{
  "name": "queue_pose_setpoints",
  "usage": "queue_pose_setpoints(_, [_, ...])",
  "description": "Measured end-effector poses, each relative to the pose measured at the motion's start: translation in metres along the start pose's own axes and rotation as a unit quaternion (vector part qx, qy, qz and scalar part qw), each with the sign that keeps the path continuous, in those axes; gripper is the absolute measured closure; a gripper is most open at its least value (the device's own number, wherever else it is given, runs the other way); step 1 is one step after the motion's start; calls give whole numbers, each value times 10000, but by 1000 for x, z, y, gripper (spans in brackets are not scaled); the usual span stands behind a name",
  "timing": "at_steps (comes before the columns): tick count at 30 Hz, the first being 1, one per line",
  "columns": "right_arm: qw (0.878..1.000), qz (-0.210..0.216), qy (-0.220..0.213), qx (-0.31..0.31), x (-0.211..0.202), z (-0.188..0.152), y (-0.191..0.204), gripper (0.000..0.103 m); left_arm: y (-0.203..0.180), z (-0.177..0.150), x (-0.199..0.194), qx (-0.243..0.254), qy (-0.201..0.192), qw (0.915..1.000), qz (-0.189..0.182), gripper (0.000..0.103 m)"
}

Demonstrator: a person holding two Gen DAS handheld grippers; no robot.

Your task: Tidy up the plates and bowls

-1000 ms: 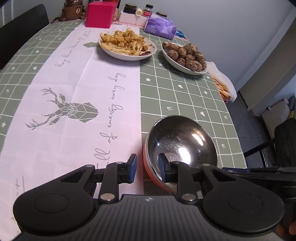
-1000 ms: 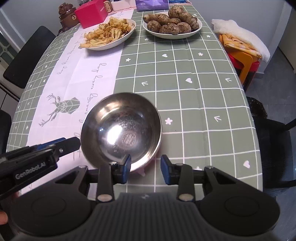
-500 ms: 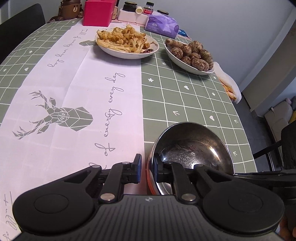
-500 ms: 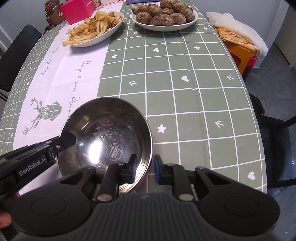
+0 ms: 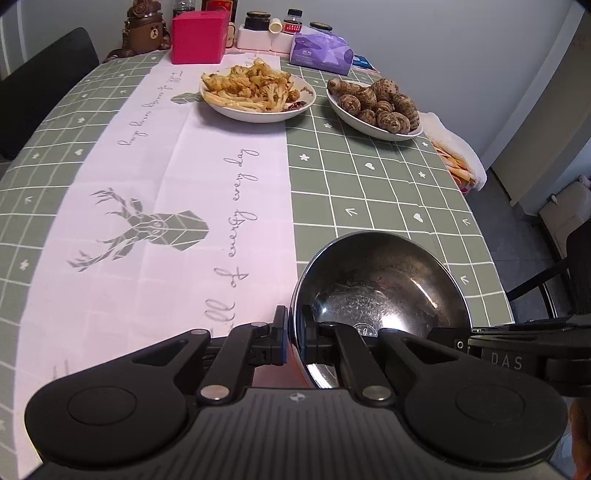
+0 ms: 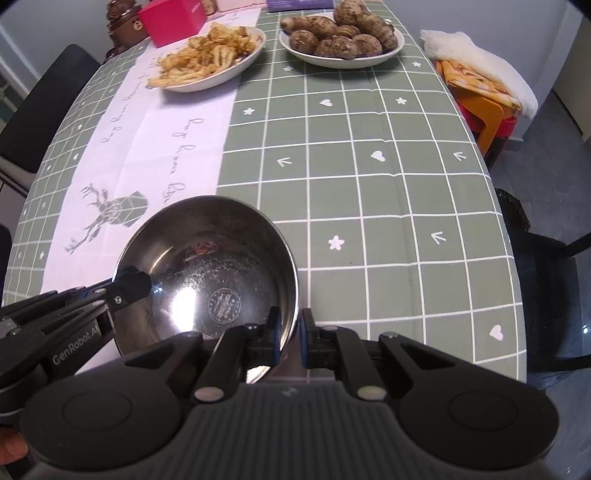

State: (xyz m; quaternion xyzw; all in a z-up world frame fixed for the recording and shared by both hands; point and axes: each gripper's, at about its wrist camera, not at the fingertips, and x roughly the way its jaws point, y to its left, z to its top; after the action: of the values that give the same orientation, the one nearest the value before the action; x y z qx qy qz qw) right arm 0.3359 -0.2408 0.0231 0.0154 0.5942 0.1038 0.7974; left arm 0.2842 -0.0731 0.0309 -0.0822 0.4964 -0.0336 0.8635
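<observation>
A steel bowl (image 5: 380,288) with an orange-red outside is held at the near end of the table; it also shows in the right wrist view (image 6: 210,273). My left gripper (image 5: 293,341) is shut on its left rim, one finger inside and one outside. My right gripper (image 6: 288,341) is shut on its right rim the same way. The left gripper also shows in the right wrist view (image 6: 129,288). A white plate of fried cauliflower (image 5: 258,92) and a white plate of taro roots (image 5: 373,107) stand at the far end.
The table carries a green checked cloth with a white runner (image 5: 155,206). A pink box (image 5: 197,37), a bear-shaped jar (image 5: 144,29), jars and a purple tissue pack (image 5: 319,51) stand at the far edge. Dark chairs (image 6: 546,295) stand on both sides.
Both grippers have closed on the bowl's rim, left side and right side. The bowl now sits closer and a little higher in both views.
</observation>
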Motion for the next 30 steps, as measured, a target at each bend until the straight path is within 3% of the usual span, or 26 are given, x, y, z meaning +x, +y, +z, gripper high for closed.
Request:
queue_pose_setpoints(7, [9985, 103, 22, -539, -43, -32, 21, 95, 0, -22, -55, 27, 132, 9999, 102, 97])
queue_pose_setpoints(17, [9931, 301, 147, -1124, -106, -100, 32, 94, -7, -77, -126, 329, 389, 9987, -73, 94])
queue_pose_setpoints(30, [9828, 228, 749, -1670, -114, -176, 43, 93, -7, -151, -143, 473, 1051, 9931, -236, 92])
